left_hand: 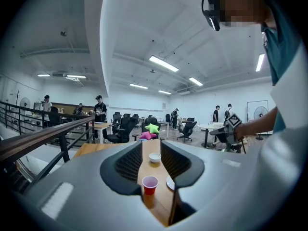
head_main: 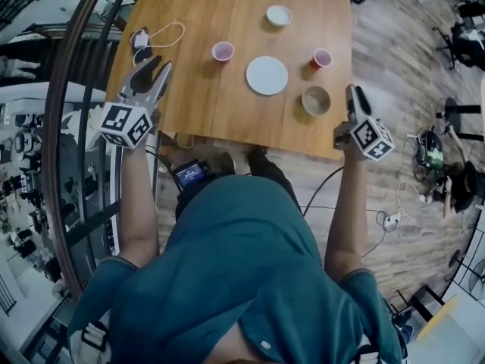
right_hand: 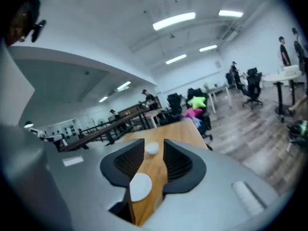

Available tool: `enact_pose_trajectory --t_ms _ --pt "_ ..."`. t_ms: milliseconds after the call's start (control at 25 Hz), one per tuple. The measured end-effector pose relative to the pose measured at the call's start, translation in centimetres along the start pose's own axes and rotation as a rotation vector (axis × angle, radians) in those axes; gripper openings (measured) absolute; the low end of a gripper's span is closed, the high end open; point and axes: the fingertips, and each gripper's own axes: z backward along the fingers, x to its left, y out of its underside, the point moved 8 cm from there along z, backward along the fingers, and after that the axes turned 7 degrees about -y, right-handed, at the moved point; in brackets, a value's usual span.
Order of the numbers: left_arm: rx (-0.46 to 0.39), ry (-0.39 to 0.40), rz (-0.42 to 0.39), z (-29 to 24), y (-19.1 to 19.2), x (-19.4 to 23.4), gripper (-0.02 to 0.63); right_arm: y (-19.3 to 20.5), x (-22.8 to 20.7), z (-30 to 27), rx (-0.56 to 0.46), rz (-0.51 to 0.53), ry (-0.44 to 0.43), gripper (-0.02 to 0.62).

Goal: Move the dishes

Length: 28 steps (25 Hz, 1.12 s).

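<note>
On the wooden table (head_main: 204,97) stand a white bowl (head_main: 279,15), a pink cup (head_main: 223,51), a white plate (head_main: 267,75), a red cup (head_main: 320,58) and a tan bowl (head_main: 316,101). My left gripper (head_main: 155,73) hovers open over the table's left front corner, apart from every dish. Its own view looks between the open jaws (left_hand: 154,166) at the pink cup (left_hand: 150,184), the white bowl (left_hand: 154,157) and the plate's edge (left_hand: 170,182). My right gripper (head_main: 353,92) is open at the table's right front corner, beside the tan bowl. Its view (right_hand: 154,165) frames the plate (right_hand: 141,186) and white bowl (right_hand: 152,148).
A white cable with a plug (head_main: 145,39) lies on the table's left side. A black railing (head_main: 83,89) runs along the left. The table's front edge (head_main: 250,144) is close to the person's body. Office chairs and people stand far off.
</note>
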Motion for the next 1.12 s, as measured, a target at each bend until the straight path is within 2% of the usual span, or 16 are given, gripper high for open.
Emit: enact_pose_trajectory --t_ms 120,200,320,440,600,1120 --pt "-0.05 0.015 -0.015 0.8 -2.0 -1.0 0.118 -4.7 6.7 2.5 -0.125 0.158 -0.13 0.114" --pt "-0.08 0.029 -0.029 1.1 -3.0 -1.7 0.118 -6.8 10.9 3.9 -0.169 0.242 -0.191 0.112" --pt "-0.116 0.047 -0.049 1.6 -4.5 -2.9 0.12 -8.2 15.5 5.3 -0.165 0.349 -0.248 0.11" --pt "-0.144 0.069 -0.059 2.1 -5.5 -3.7 0.12 -8.5 18.1 6.1 -0.129 0.413 -0.27 0.109" --pt "-0.157 0.085 -0.063 2.4 -5.7 -3.9 0.12 -8.3 19.3 6.6 -0.114 0.431 -0.272 0.109" --pt "-0.171 0.097 -0.051 3.0 -5.6 -4.4 0.12 -7.6 19.0 8.2 -0.091 0.421 -0.243 0.104"
